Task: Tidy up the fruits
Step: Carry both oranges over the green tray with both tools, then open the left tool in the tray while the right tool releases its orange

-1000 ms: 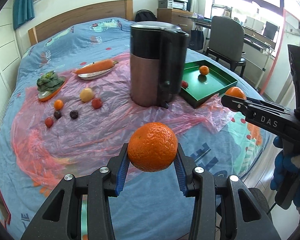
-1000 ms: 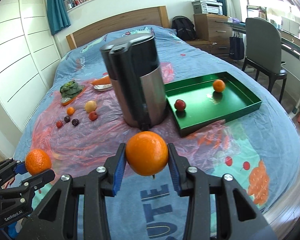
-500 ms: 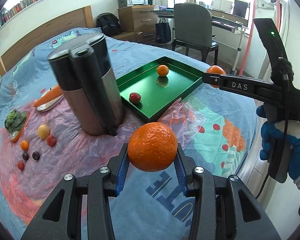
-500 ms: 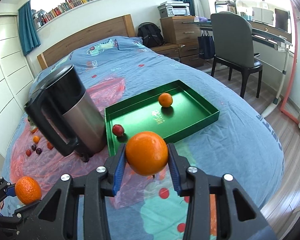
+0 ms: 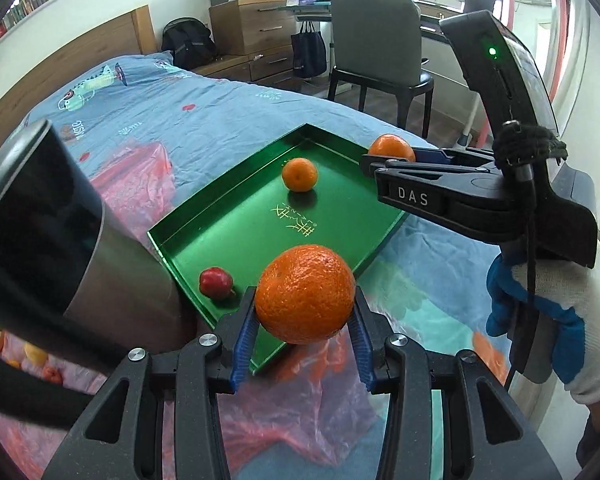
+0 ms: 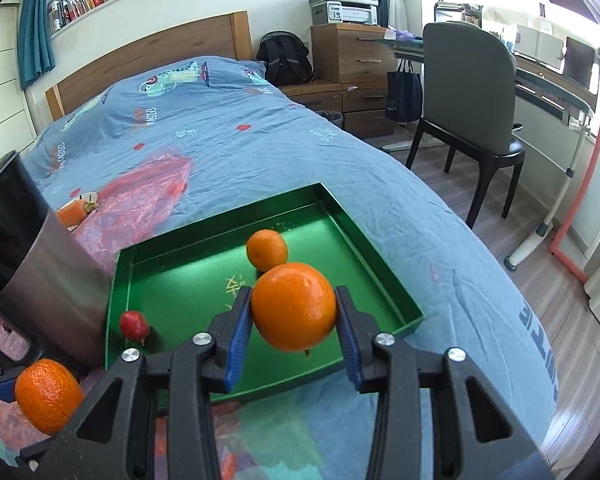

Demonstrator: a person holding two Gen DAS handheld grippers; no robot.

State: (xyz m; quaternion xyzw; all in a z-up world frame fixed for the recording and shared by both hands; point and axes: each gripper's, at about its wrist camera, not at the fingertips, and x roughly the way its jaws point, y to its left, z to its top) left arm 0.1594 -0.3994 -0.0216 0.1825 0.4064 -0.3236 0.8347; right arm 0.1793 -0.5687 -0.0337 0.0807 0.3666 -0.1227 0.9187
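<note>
- Left tongs [image 5: 305, 322]: clamped on a rough-skinned round orange [image 5: 305, 294], blue pads [image 5: 244, 332] tight on both sides. It hangs over the near corner of the shallow green metal tray [image 5: 236, 216].
- Right tongs [image 6: 294, 320]: gripping a smooth round orange [image 6: 293, 306], over the near half of the tray, a little short of the small mandarin [image 6: 267, 250] already inside.
- Change over the last second: both views swung off the spread of loose produce to the left of the tray and onto the tray itself. You've carried both oranges across; the tray went from mid-distance to right under the tongs.
- Tray contents now: the mandarin toward the far side, a small red fruit [image 5: 216, 283] in the corner next to the tall black-and-steel jug [image 5: 52, 232]. The middle of the tray floor is bare.
- Jug stands just beside the tray's left wall, close to your left tongs. Mind the handle on the way down.
- My read: transport is done, release is next. Neither orange is down yet.
- Suggest lowering each close to the tray floor before opening; round fruit on smooth metal will likely roll and knock the mandarin.
- Keep the two drops apart: right one near the middle, left one by the near corner.
- More small fruit shows on the pink plastic sheet [image 5: 284, 412] beyond the jug, partly hidden. So the job looks well short of finished.
</note>
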